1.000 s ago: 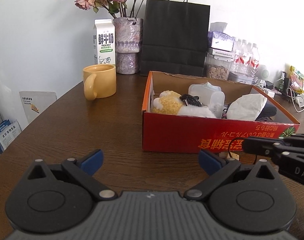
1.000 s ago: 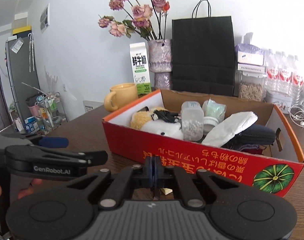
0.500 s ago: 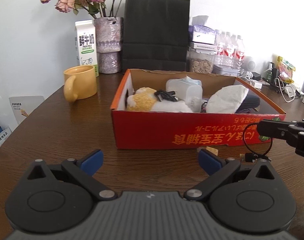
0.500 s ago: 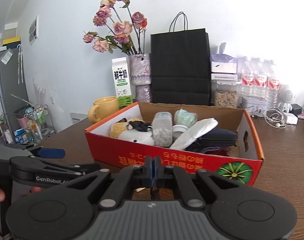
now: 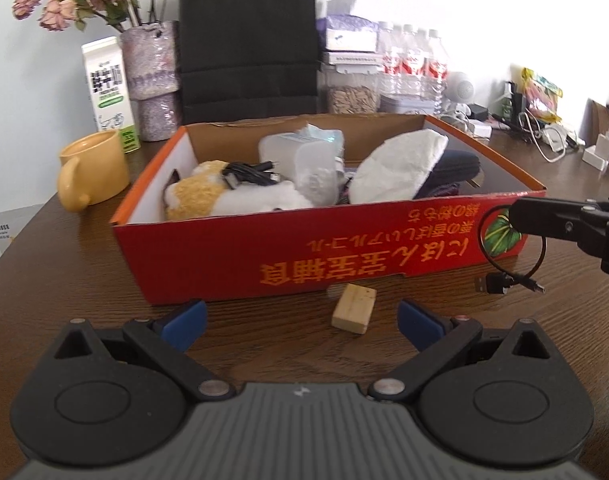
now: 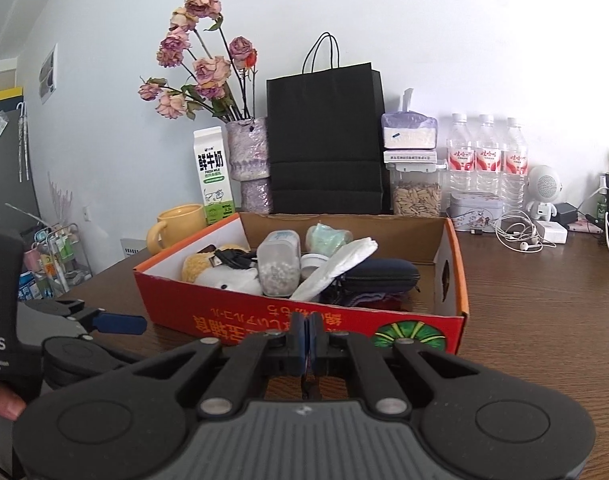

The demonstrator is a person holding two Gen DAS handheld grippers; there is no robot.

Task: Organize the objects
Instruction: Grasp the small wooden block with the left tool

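Cable [image 5: 504,256]: short black USB lead, looped, hanging from my right gripper [image 5: 514,220] at the right edge of the left wrist view. Its plug ends dangle low over the table [image 5: 84,280], just in front of the red cardboard box [image 5: 344,256]. My left gripper [image 5: 300,316] has its blue pads wide apart, nothing between them. Small wooden block [image 5: 353,308] lies on the table between and just ahead of those pads, close to the box front. Box holds a plush toy [image 5: 208,200], a clear container [image 5: 304,160], a white cloth [image 5: 396,168] and a dark case [image 5: 456,168].

Right wrist view: my right gripper [image 6: 306,340] has both pads pressed together, a thin black strand of the cable [image 6: 306,386] pinched below them. Box [image 6: 264,320] sits directly ahead. Left gripper [image 6: 116,324] shows at the left, one blue pad visible. Yellow mug [image 6: 172,224], milk carton [image 6: 212,176] and black paper bag [image 6: 324,140] stand behind the box.
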